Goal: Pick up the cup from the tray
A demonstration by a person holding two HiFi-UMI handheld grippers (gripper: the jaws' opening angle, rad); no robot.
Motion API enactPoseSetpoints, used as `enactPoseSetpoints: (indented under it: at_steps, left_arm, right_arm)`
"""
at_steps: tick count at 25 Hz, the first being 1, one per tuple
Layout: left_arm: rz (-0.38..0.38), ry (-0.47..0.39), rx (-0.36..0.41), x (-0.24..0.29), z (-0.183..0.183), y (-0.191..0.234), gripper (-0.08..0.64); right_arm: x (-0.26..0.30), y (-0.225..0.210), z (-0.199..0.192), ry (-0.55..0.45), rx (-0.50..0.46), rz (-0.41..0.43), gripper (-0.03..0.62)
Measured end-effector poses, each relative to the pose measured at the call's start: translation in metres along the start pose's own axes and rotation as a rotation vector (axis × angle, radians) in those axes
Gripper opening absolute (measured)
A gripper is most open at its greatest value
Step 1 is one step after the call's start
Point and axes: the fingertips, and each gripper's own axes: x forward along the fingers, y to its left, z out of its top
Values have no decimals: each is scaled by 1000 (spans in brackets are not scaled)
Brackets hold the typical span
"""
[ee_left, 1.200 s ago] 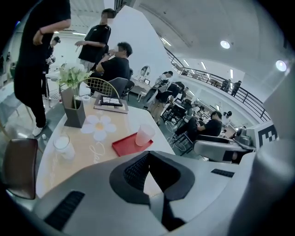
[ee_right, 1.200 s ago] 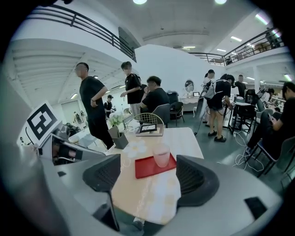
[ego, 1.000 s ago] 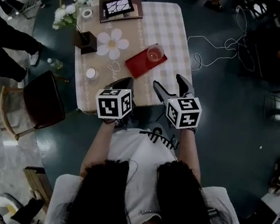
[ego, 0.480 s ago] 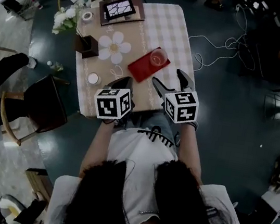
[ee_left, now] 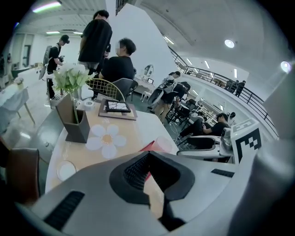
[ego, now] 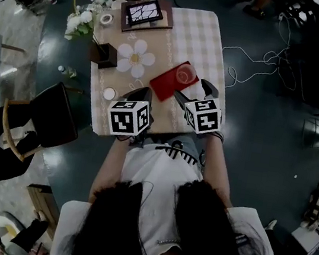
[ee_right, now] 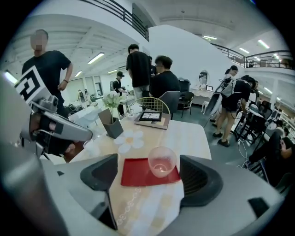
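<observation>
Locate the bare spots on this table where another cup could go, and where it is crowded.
Free: the checked cloth between the framed picture and the red tray; the strip between the flower mat and the white dish. Crowded: the far left corner, with flowers, tape roll and dark box.

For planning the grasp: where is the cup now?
In the head view, the cup stands on the red tray, at its right end, beyond the right gripper.

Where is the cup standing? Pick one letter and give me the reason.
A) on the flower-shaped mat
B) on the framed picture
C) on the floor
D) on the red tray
D: the clear cup stands upright on the red tray, towards its right end in the right gripper view.
</observation>
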Motion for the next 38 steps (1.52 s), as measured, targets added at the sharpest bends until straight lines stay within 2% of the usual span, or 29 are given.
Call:
enactPoseSetpoints:
  at_steps: [4, 8, 12, 19, 32, 38]
  left_arm:
    - [18, 14, -7, 9, 4, 4, 8]
    - [23, 32, -9, 17, 8, 5, 8]
    - [43, 36, -20, 23, 14, 8, 8]
    - [71, 43, -48, 31, 16, 16, 8]
    - [44, 48, -93, 39, 25, 10, 8]
    - [35, 59, -87, 41, 24, 7, 8]
  right_arm:
    - [17, -8, 1, 15, 13, 14, 402]
    - [37, -16, 1, 65, -35, 14, 400]
    - [59, -18, -3, 114, -22, 65, 402]
    - [85, -29, -21, 211, -34, 44, 400]
    - [108, -35, -25, 253, -4, 63, 400]
    - [111, -34, -26, 271, -18, 64, 397]
